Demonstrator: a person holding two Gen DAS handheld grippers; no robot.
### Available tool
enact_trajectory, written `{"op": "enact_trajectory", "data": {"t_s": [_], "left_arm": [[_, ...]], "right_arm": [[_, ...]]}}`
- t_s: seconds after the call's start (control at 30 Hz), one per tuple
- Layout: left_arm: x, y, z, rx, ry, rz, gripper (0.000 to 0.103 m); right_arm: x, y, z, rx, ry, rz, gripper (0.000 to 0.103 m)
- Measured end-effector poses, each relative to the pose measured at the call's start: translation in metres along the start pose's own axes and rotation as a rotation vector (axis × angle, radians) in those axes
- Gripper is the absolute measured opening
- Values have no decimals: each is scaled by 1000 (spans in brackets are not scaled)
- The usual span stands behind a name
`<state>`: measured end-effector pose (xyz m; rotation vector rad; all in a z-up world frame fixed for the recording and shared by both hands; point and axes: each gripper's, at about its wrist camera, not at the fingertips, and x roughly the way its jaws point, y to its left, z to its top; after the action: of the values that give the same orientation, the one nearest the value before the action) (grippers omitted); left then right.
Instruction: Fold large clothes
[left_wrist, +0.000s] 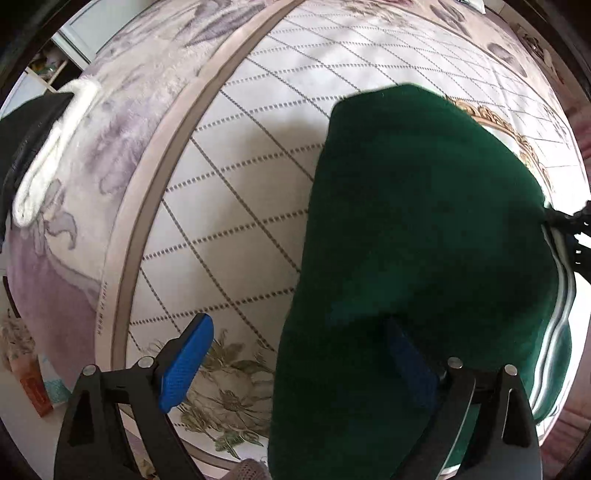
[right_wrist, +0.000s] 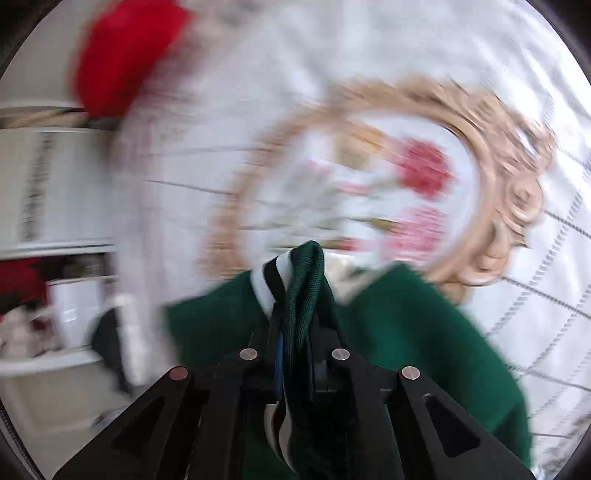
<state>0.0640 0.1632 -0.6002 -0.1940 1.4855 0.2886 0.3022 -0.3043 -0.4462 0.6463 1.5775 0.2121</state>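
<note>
Folding a dark green garment (left_wrist: 424, 229) on a bed covered with a white quilted spread (left_wrist: 236, 177); judged to be mid-fold, with 1 edge being carried over.

Lying across the spread's middle, near the gold-framed floral medallion (right_wrist: 491, 192), bulk bunched and partly lifted, not yet flat.

Right gripper (right_wrist: 295, 354) pinching shut on the garment's striped ribbed edge (right_wrist: 275, 280), white and dark bands showing above the jaws, green knit draping down both sides. Heavy blur in the right wrist view, suggesting quick travel.

Left gripper (left_wrist: 299, 354) standing wide, 1 blue pad (left_wrist: 186, 363) clear over the spread, the other shadowed under the green cloth; gripping nothing, as far as can be seen.

Next, probably: closing the left jaws on a matching edge or corner, then drawing both held edges level and laying them down evenly toward the spread's far edge, keeping the fabric taut enough to avoid wrinkles.

Sitting near the bed's left edge: a white fluffy item (left_wrist: 48, 155).
</note>
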Motion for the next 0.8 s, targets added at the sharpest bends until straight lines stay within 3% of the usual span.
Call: {"op": "enact_trajectory", "data": {"t_s": [0.07,0.1,0.13,0.17,0.2,0.27,0.43,0.5,0.57,0.63,0.7,0.8], "left_arm": [[-2,0,-2,13,6,3,96],[-4,2,-3,8,9,-8,96],[-4,3,-4,0,9,-15,96],[-6,7,-5,-11,7,-17,96],[-9,10,-6,-20,1,-16,96],[-15,18,-10,-35,-20,4,96],[-22,35,-35,-94,-31,63,96],[-22,40,-52,-135,-19,77,96],[-21,44,-77,-199,-6,81,96],[-21,44,-103,-269,9,81,96],[-24,43,-124,-332,16,75,96],[-25,34,-147,-400,26,72,96]], "right_arm": [[5,-8,6,27,47,42,19],[-5,-5,6,27,61,62,37],[-16,-3,2,23,61,63,48],[-29,-3,-5,13,48,57,71],[-42,-5,-17,-4,21,56,87],[-67,-24,-41,-50,7,83,92],[-1,-43,-69,-116,264,129,92],[26,-39,-67,-126,301,165,97],[38,-23,-64,-140,305,178,97],[43,-6,-61,-165,313,183,85],[41,7,-61,-161,346,235,34],[32,30,-65,-117,378,321,30]]}}
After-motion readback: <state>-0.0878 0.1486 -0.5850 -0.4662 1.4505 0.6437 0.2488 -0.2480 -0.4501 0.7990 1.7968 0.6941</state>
